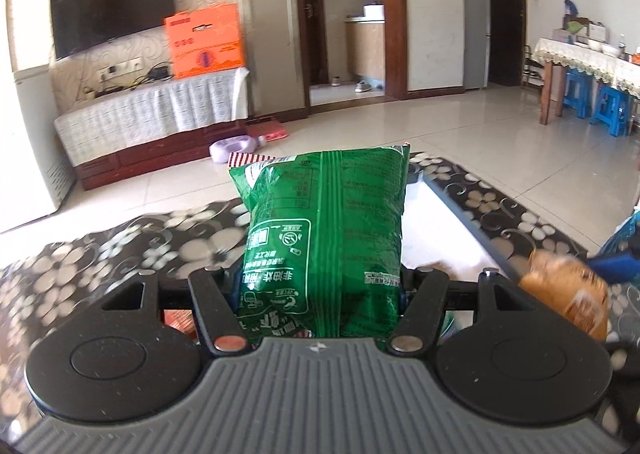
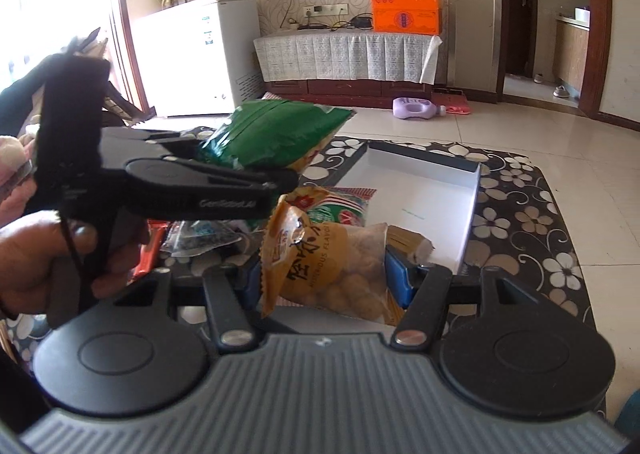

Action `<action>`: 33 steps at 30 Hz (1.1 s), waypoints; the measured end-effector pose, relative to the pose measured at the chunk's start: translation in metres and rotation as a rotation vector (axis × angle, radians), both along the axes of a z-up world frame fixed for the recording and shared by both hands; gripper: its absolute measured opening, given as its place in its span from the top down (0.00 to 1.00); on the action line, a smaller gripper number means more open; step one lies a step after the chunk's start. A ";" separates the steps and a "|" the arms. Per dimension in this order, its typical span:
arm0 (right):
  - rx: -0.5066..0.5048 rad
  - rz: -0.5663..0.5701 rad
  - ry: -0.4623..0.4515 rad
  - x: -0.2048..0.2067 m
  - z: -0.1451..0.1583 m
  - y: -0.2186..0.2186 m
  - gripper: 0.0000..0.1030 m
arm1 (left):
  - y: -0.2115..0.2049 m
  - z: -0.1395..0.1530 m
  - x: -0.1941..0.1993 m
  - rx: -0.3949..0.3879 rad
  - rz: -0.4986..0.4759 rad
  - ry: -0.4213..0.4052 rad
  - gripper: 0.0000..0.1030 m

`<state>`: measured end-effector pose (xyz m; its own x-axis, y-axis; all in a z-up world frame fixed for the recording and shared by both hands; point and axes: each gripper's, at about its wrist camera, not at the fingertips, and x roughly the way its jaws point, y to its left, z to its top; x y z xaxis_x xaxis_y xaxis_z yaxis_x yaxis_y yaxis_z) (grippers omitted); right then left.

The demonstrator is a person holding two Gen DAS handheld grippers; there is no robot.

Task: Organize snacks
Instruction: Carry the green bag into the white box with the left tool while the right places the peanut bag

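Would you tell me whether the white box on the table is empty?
Empty as far as visible: the white box shows a bare floor; its near corner is hidden.

Both wrist views close, angled down; share white box (image 2: 424,189), floral table (image 1: 120,250)

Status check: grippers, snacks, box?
Left gripper shut on green bag. Right gripper shut on yellow snack pack. White box ahead, empty. Loose snacks beside it.

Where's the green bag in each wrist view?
Left wrist: green bag at centre, upright between the near jaws.
Right wrist: green bag upper left of centre, held by the other gripper.
Shared landmark: orange box by the TV.
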<state>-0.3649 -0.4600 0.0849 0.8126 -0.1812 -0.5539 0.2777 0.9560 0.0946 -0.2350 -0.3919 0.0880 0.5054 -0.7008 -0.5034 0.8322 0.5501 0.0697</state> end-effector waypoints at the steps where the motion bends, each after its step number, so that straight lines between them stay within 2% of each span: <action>1: -0.003 -0.007 0.003 0.000 0.000 -0.003 0.39 | -0.009 0.000 -0.001 0.002 -0.010 -0.002 0.34; 8: -0.007 -0.057 0.043 0.003 -0.007 -0.019 0.39 | -0.060 -0.008 0.006 0.012 -0.035 0.008 0.34; 18: 0.001 -0.058 0.082 0.013 -0.016 -0.024 0.39 | -0.106 -0.021 0.019 0.052 -0.051 0.004 0.33; 22: 0.003 -0.067 0.092 0.021 -0.021 -0.025 0.39 | -0.108 -0.023 0.015 0.062 -0.057 -0.017 0.32; 28: 0.005 -0.084 0.103 0.031 -0.027 -0.028 0.39 | -0.099 -0.022 0.016 0.062 -0.039 -0.003 0.29; 31: 0.012 -0.099 0.108 0.035 -0.029 -0.030 0.39 | -0.093 -0.019 0.014 0.066 -0.031 -0.015 0.21; 33: 0.018 -0.112 0.108 0.037 -0.030 -0.031 0.39 | -0.088 -0.016 0.012 0.066 -0.031 -0.025 0.19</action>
<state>-0.3278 -0.4908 0.0548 0.7237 -0.2562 -0.6407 0.3917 0.9170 0.0758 -0.2228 -0.4802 0.0719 0.4975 -0.6821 -0.5360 0.8460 0.5180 0.1260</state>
